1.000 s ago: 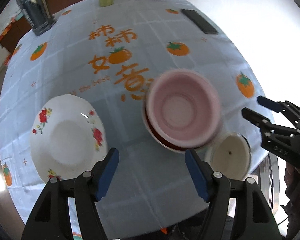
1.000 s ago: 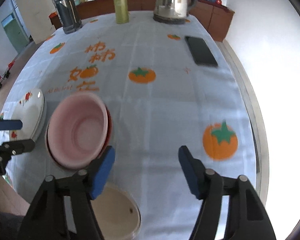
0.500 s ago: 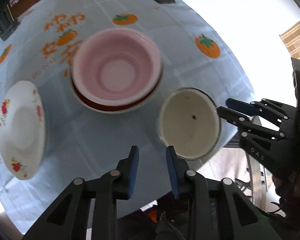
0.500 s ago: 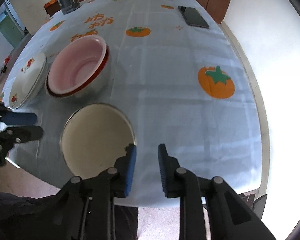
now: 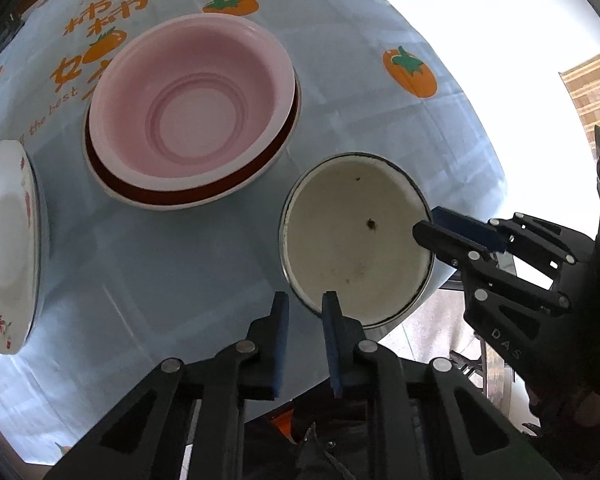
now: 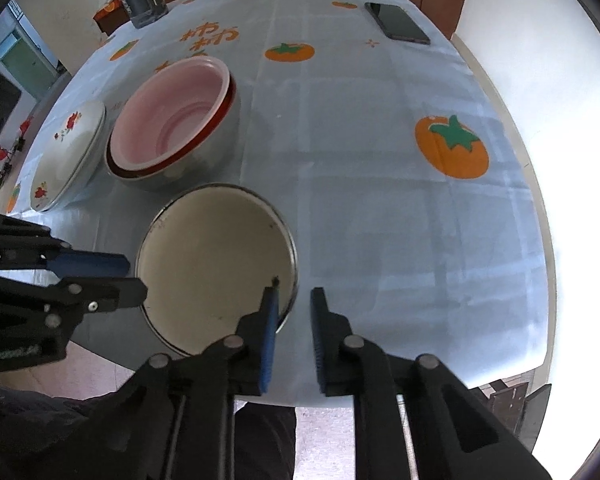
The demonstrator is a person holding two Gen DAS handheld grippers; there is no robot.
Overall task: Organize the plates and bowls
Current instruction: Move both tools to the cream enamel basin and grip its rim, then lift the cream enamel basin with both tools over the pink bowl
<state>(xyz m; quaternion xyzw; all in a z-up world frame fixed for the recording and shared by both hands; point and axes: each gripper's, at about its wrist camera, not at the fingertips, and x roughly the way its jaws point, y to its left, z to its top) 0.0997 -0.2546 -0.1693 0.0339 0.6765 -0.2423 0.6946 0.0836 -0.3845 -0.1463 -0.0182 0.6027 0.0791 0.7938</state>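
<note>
the cream enamel bowl sits at the near edge of the tabletop, close in front of the pink bowl that is nested in a red-rimmed white bowl, with the flowered plate further to the left. both grippers are narrowed to a small gap and straddle the cream bowl's rim: the left gripper at its near-left side, the right gripper at its right side, one finger inside the wall and one outside. whether the pads actually press the rim cannot be told from either view, so the grip is unconfirmed. the step in hand looks like taking this bowl to stack it into the pink one; to do it well, both pairs of fingers should pinch the wall evenly, lift level, clear the pink rim, then lower centred. the bowl's underside and how much of it overhangs the table edge are hidden, and a dark speck inside could be a chip or dirt.
</note>
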